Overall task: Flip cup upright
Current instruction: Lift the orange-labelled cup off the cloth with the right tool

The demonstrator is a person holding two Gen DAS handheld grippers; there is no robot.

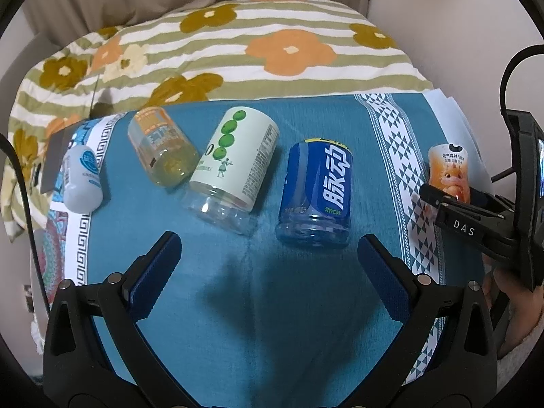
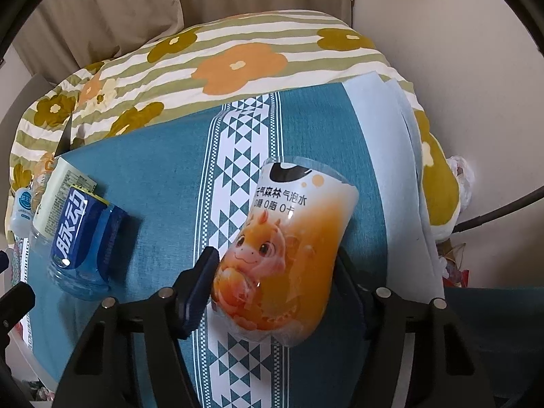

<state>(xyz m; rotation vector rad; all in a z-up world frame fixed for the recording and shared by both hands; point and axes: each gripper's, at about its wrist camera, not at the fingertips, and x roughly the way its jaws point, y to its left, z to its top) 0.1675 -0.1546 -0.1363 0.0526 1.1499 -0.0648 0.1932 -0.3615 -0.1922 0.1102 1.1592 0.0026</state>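
A flowered quilt [image 1: 210, 44] fills the back of both views, and over it lies a teal cloth [image 1: 258, 306] with a white patterned band [image 2: 244, 156]. On the cloth sit five cut bottle cups. From the left wrist view they run in a row: a pale blue cup [image 1: 81, 183], a yellow cup [image 1: 163, 146], a green-dot cup [image 1: 238, 163], a blue cup [image 1: 316, 197] and, at the far right, the orange cup [image 2: 282, 251].

The first four lie on their sides or stand base-up; the pictures do not settle which for each. The orange cup is the one in hand. It appears base toward the camera and mouth away, tilted over the white band, with the blue cup well apart to its left.

The right gripper [image 2: 275, 272] has its two fingers closed against the orange cup's lower sides, one on each flank, so it grips that cup. The left gripper [image 1: 268, 258] hangs wide open over bare cloth in front of the row, gripping nothing.

The risks look plain enough. The cup wall is thin plastic, so a hard squeeze could buckle it and let it pop free mid-turn. The grip sits low near the base, so the mouth end may swing and slip as it turns. The cloth rests on soft bedding, so a cup set down off-level could tip over again.
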